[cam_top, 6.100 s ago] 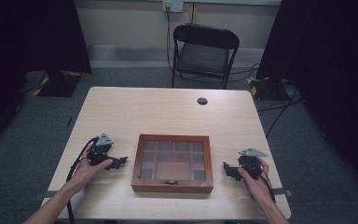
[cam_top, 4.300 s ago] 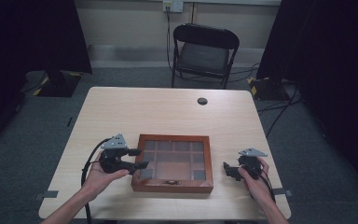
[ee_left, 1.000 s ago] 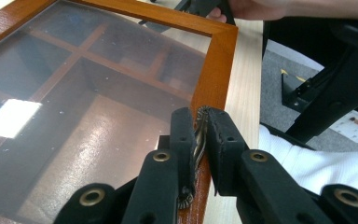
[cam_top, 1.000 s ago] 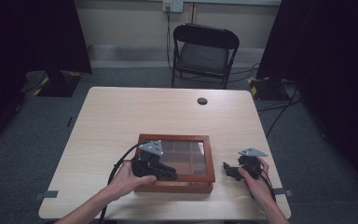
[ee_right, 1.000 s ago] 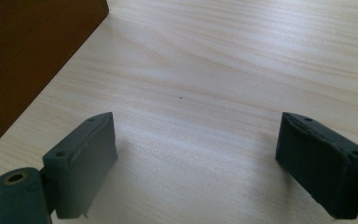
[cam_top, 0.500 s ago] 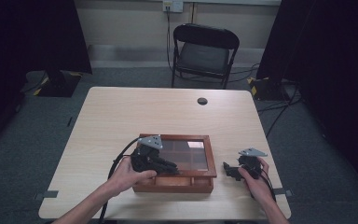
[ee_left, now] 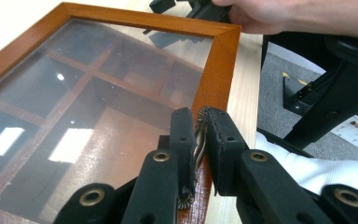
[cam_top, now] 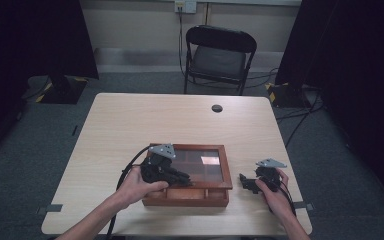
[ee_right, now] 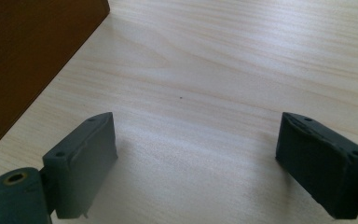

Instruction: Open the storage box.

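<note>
A wooden box [cam_top: 186, 197] with a glass-paned lid [cam_top: 202, 162] sits near the table's front edge. Through the glass, the left gripper view shows the wooden dividers of its compartments [ee_left: 88, 88]. My left gripper [cam_top: 186, 180] is over the box's front left part. Its jaws are shut on a small brass clasp [ee_left: 198, 140] at the front rail of the lid frame [ee_left: 216, 79]. The lid's front edge stands raised off the base. My right gripper [cam_top: 244, 182] rests on the table just right of the box, jaws wide open [ee_right: 196, 140] over bare wood, with the box's side wall [ee_right: 28, 51] at its left.
The light wooden table [cam_top: 145, 122] has a small black round disc [cam_top: 217, 108] near its far edge. A black folding chair [cam_top: 219, 52] stands behind the table. A black cable [cam_top: 125, 175] trails from the left gripper toward the person.
My left gripper came from the table left of the box onto its front, shut on the clasp, and the lid's front edge has risen. The right gripper has stayed put.
</note>
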A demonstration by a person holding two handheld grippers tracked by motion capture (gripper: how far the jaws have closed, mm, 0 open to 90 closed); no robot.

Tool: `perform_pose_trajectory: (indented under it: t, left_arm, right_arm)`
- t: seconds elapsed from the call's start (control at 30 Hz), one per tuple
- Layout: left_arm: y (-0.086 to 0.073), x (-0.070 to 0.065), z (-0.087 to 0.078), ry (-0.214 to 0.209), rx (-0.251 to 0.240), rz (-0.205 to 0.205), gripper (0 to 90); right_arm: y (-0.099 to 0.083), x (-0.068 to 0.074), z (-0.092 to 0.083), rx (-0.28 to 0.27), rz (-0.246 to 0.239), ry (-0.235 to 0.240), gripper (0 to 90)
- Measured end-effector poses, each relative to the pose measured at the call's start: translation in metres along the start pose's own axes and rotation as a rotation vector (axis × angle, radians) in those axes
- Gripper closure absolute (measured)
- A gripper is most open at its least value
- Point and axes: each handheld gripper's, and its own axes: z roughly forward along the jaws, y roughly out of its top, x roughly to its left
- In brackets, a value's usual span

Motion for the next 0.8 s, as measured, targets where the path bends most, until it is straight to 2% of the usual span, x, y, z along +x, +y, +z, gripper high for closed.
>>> perform_pose_trajectory:
  t: [0.2, 0.37, 0.67, 0.8]
  left_arm:
    - [0.006, 0.000, -0.005, 0.008, 0.003, 0.009, 81.2]
    - [0.011, 0.003, -0.009, -0.001, -0.020, -0.004, 81.2]
    - [0.016, 0.003, -0.011, 0.008, 0.003, -0.005, 81.1]
    - [0.018, 0.003, -0.012, 0.003, -0.014, -0.013, 81.1]
  right_arm:
    - [0.000, 0.000, 0.000, 0.000, 0.000, 0.000, 11.6]
    - [0.000, 0.000, 0.000, 0.000, 0.000, 0.000, 11.6]
    - [0.000, 0.000, 0.000, 0.000, 0.000, 0.001, 11.7]
    - [0.000, 0.000, 0.000, 0.000, -0.001, 0.000, 11.7]
